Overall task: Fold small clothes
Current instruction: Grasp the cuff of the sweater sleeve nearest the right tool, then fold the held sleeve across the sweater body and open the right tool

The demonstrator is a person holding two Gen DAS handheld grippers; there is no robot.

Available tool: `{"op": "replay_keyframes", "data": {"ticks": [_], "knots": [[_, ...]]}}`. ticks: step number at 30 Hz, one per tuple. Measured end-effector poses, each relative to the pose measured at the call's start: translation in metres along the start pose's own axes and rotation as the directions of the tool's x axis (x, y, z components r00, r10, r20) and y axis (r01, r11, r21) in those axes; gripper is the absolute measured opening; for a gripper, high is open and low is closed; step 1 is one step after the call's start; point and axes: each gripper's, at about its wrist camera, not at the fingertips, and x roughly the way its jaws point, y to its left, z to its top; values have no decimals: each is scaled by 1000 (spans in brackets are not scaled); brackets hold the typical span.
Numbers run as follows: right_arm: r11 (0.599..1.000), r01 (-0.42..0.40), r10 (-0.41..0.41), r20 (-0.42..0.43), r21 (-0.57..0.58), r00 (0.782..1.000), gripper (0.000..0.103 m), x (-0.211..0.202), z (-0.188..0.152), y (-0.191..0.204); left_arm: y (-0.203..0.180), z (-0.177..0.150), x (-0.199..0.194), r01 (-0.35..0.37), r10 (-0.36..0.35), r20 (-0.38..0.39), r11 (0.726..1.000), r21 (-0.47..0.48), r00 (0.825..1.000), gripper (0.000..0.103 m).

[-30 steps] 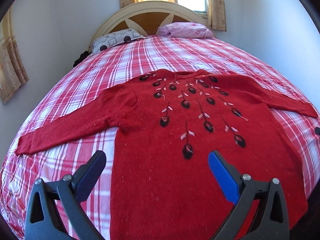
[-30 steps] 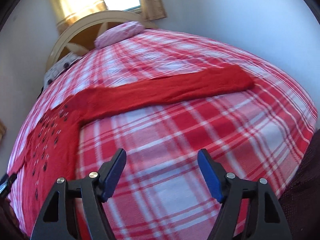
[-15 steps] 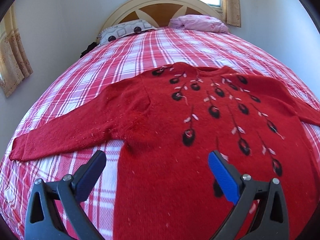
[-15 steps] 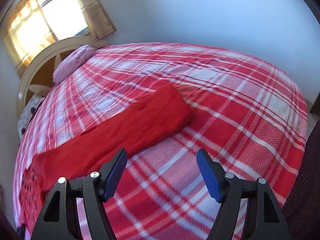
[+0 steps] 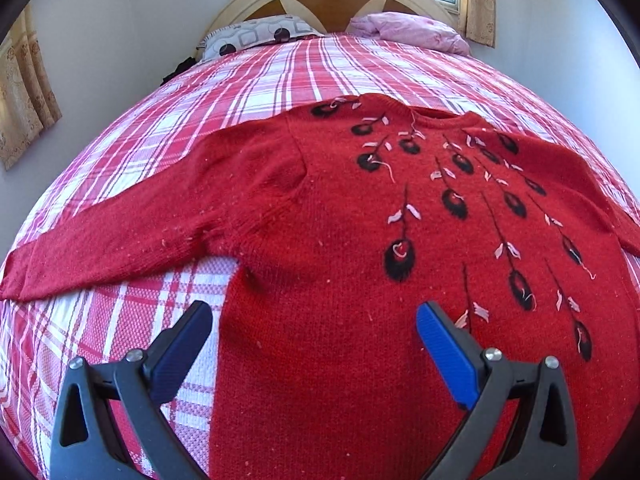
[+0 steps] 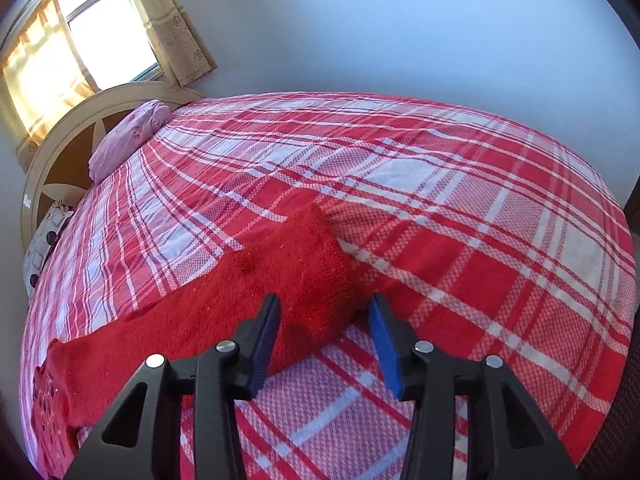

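A red sweater (image 5: pixel 328 240) lies face up and spread flat on the bed (image 5: pixel 248 80), filling the middle and lower part of the left wrist view, its sleeves stretched out to either side. In the right wrist view the right claw (image 6: pixel 324 334) has just been closing, and the sleeve cuff (image 6: pixel 320 272) now sits between its jaws at the lower middle of the frame; the pads look close to the knit on both sides, but whether they already press it I cannot tell. The left claw (image 5: pixel 314 330) is spread wide over the sweater's left side edge, in the lower part of its view, pinching nothing. The step in hand looks like taking the sleeve to fold it across the body. To do it well, the right claw should bite the cuff squarely, catching both layers and none of the plaid bedspread, then lift just clear and carry the sleeve flat over the chest, while the left claw steadies the body. No containers are in view.
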Motion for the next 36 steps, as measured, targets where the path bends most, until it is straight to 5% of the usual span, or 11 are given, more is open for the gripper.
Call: {"op": "replay_keyframes", "data": {"ticks": [7,24,30,36], "knots": [[999,22,-22,-7,-26,1000,15,6,7,10,6,-1,4,2,-2,-11,999,-34,1000,103],[940,-193,199,-5,-281,980,13,-34,-12,156,5,-3,7,24,-25,-26,999,-28,999,103],[883,-286,285,-60,-373,957,13,-49,-38,214,8,-3,9,55,-57,-40,998,-40,998,103],[761,-371,367,-118,-532,923,13,-72,-92,281,9,-4,9,63,-65,-39,997,-48,997,103]]}}
